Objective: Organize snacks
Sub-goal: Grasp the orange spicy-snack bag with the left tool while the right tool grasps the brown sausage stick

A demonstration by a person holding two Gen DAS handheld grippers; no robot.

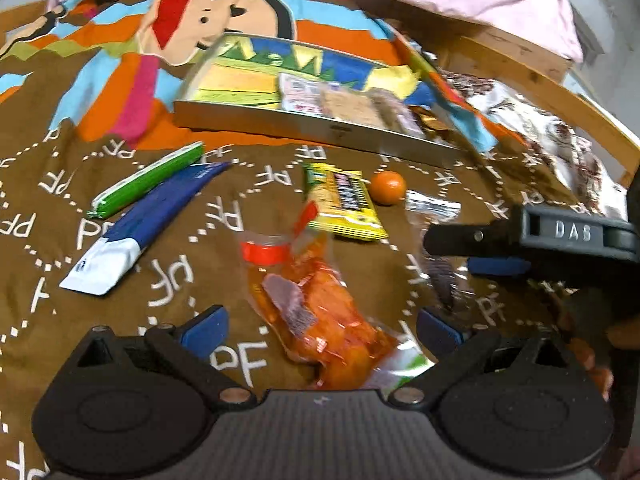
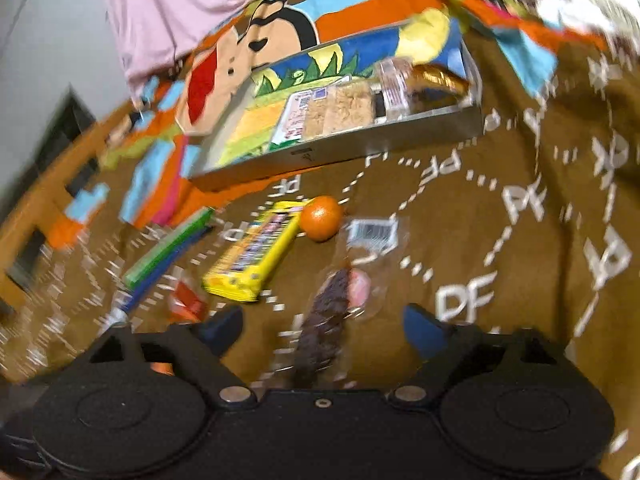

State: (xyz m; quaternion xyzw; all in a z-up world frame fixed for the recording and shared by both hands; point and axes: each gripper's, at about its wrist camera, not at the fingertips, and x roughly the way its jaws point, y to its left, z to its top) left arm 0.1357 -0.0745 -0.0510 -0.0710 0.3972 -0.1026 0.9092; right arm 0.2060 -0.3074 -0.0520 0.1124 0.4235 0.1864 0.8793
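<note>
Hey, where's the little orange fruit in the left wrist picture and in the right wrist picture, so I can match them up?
Left wrist view: the orange fruit lies right of centre, above the middle, just right of the yellow snack pack.
Right wrist view: the orange fruit sits at about the centre, at the yellow snack pack's upper right end.
Shared landmark: the metal tray of snacks lies beyond the fruit in both.

Both wrist cameras look steeply down, close over the blanket (image 1: 120, 280), sharing the tin tray (image 2: 340, 148).
</note>
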